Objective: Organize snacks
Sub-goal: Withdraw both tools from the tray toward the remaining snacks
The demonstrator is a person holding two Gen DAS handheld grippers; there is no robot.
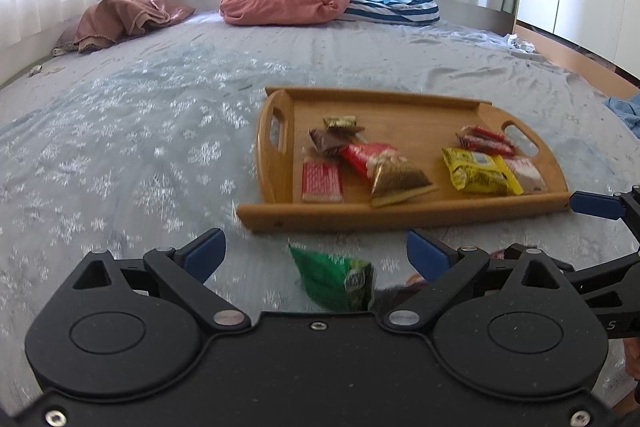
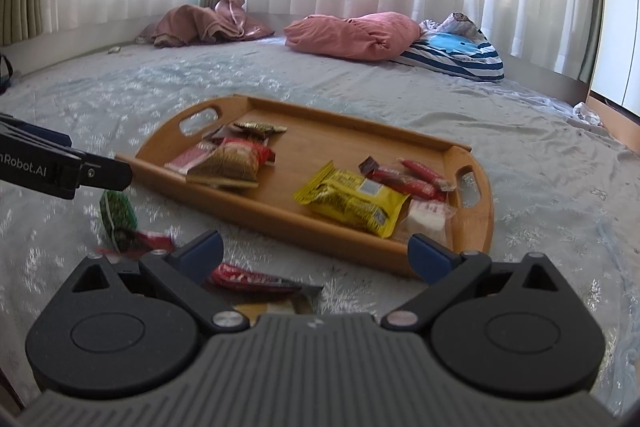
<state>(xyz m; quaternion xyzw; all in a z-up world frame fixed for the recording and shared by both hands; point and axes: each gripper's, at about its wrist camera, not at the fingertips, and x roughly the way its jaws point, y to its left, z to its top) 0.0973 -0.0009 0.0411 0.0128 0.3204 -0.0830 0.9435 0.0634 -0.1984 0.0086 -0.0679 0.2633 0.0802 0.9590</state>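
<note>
Tray (image 1: 420, 217) sits on the bed (image 1: 160, 131) as the collection point; most snacks are already in it, grouped in two loose clusters with bare wood between, so either handle stays reachable. Left cluster: pink wafer pack (image 1: 322, 181), gold pack (image 1: 396, 179) lying over a red one, brown and gold sweets behind. Right cluster: yellow pack (image 1: 478, 171), red sticks (image 1: 486, 139) behind it, pale pack (image 1: 526, 173) beside it against the right handle. What's left lies on the bed just short of the tray's near rail: green pack (image 1: 338, 283) and, in the right view, a red pack (image 2: 256, 277) with a flat tan one under it, partly hidden by the housing. Left gripper (image 1: 316, 253) hangs low over the bed, jaws spread wide and empty, green pack lying between and below them; my read is it's lined up for that pick. Right gripper (image 2: 316, 253) is likewise spread and empty, aimed at the tray's near right corner with the red pack under its left finger. Both tools sit close side by side, right one's blue tip showing at the left view's edge. Green pack is blurred, so I can't tell how it lies. Packs are thin and crinkly on soft bedding: a low pinch on an edge looks safer than a flat press.
</note>
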